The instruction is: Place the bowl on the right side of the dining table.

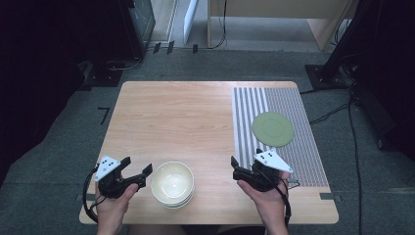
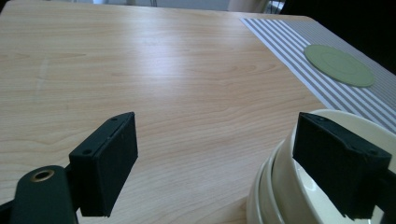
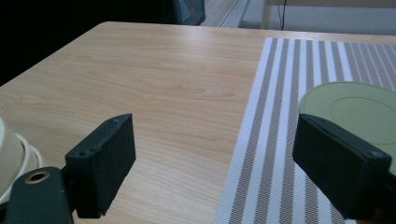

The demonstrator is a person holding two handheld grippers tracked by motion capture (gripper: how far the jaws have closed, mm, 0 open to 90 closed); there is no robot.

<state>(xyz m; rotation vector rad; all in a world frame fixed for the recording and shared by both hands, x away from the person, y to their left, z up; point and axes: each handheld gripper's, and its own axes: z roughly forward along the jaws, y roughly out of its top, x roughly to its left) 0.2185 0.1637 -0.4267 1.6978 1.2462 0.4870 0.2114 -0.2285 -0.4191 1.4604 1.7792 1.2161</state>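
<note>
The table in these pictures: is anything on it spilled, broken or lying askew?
Nothing stands out. The stacked cream bowls sit upright near the front edge, the green plate lies flat on the striped mat, and the mat lies square to the table. No spill or damage shows.

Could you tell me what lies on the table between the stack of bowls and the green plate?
Bare wood, then the striped mat's edge, in the high view; the stack of bowls and green plate stand apart.

Soft even light, dark surroundings, sharp.
</note>
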